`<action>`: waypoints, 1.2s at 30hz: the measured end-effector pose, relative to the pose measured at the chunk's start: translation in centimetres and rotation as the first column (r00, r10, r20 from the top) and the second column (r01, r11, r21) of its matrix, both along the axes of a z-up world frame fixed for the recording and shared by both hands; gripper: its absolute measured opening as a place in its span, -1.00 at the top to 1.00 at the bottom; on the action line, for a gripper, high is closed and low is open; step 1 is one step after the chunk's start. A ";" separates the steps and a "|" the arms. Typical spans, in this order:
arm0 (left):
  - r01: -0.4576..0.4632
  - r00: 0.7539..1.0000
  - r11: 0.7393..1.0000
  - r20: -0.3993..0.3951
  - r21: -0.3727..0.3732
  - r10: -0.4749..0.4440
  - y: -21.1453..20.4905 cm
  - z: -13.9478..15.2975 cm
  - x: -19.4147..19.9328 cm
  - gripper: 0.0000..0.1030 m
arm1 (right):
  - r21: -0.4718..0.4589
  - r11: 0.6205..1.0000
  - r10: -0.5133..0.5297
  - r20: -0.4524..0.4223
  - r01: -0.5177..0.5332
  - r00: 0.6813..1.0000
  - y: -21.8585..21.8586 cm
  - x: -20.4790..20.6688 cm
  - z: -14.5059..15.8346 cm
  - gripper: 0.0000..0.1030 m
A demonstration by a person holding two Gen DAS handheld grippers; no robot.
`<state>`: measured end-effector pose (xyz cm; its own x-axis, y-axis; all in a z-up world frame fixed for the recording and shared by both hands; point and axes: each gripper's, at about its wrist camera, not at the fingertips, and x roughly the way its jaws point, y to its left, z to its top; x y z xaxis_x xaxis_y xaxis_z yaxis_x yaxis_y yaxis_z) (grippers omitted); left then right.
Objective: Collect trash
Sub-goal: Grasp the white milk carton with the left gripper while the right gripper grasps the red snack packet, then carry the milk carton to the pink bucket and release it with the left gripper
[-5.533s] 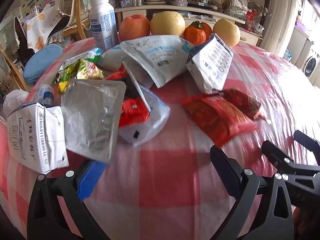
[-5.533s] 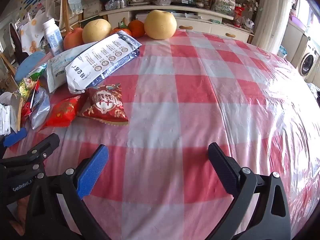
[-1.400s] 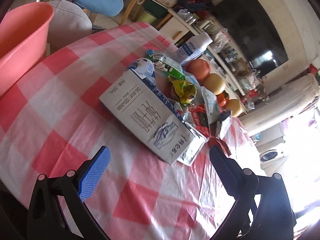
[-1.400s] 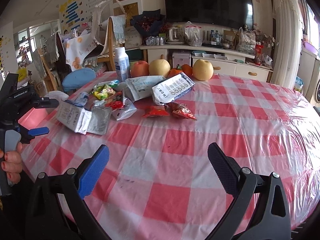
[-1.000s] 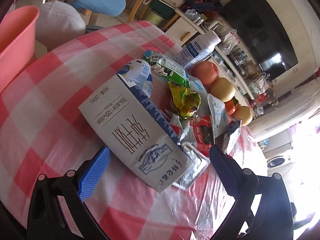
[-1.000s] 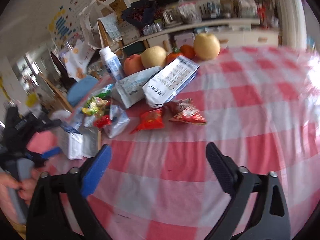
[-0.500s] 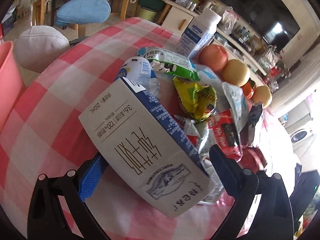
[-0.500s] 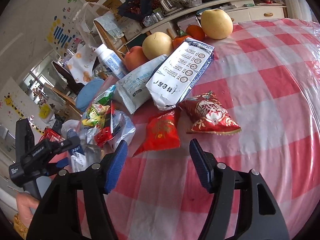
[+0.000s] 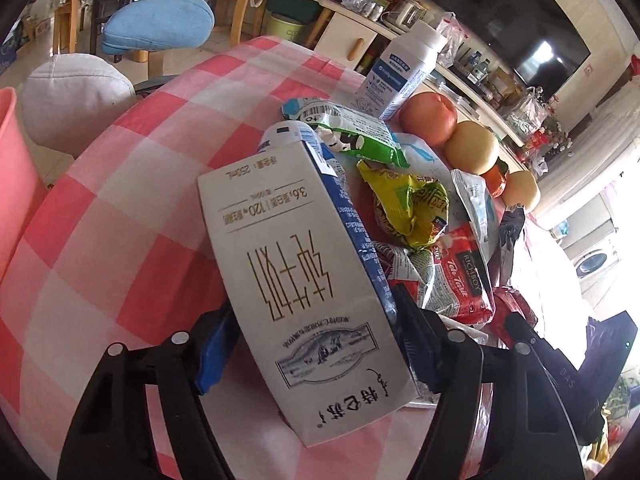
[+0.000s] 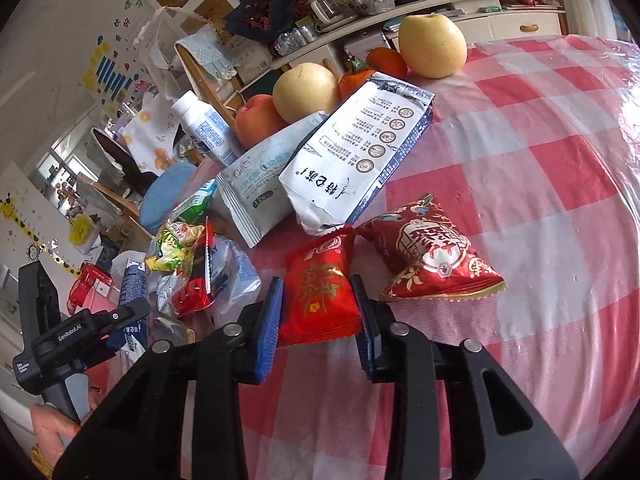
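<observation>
The left claw (image 9: 312,344) is clenched on the white rectangular milk carton (image 9: 304,276) on the checked tabletop (image 9: 120,184); the right claw (image 10: 318,316) grasps the small red foil packet (image 10: 320,296). Next, I judge, lift both toward the pink plastic bin (image 9: 12,184).

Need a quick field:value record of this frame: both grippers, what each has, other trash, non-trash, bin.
left gripper: closed on the white milk carton, one finger on each side
right gripper: closed on the small red snack packet
surface: red-and-white checked tablecloth
loose trash: larger red snack bag, white pouch, yellow wrapper, green wrapper
non-trash: apple, pears, oranges, white bottle
bin: pink tub past the table's edge
</observation>
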<state>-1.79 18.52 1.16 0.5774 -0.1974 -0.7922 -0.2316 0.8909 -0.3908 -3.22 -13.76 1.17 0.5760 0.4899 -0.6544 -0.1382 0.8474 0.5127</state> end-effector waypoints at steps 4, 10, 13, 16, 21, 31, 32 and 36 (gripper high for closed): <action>-0.007 1.000 1.000 0.004 -0.011 0.007 0.5 0.0 -0.2 -0.37 | -0.001 1.000 -0.009 -0.003 0.009 1.000 -0.2 -0.2 0.0 0.34; 0.002 0.999 1.000 0.043 -0.001 -0.002 0.8 1.0 -1.0 -0.37 | -0.013 1.000 -0.021 0.005 0.021 1.000 -0.2 -0.9 0.1 0.34; 0.000 0.998 1.000 0.067 -0.001 0.000 1.1 1.8 -1.5 -0.37 | -0.008 1.000 -0.014 0.019 0.014 1.000 0.0 -1.7 0.7 0.34; -0.007 0.996 1.000 0.089 -0.001 0.007 1.6 2.5 -2.0 -0.37 | 0.004 1.000 -0.002 0.039 0.002 0.999 0.5 -2.7 1.6 0.34; -0.024 0.990 1.000 0.136 0.010 0.023 2.5 4.1 -2.8 -0.37 | -0.009 1.000 0.029 0.094 -0.028 0.995 2.0 -4.3 3.8 0.34; -0.183 0.957 0.980 0.243 0.077 0.160 8.6 8.5 -5.4 -0.37 | 0.000 0.974 0.220 0.211 -0.225 0.953 12.1 -6.0 9.6 0.34; -0.204 0.953 0.975 0.246 0.083 0.179 9.6 8.7 -5.7 -0.37 | 0.005 0.968 0.242 0.217 -0.249 0.946 13.3 -6.0 10.1 0.34; -0.325 0.922 0.941 0.252 0.091 0.294 14.8 9.8 -7.2 -0.37 | 0.007 0.928 0.359 0.247 -0.372 0.900 19.8 -5.9 11.9 0.34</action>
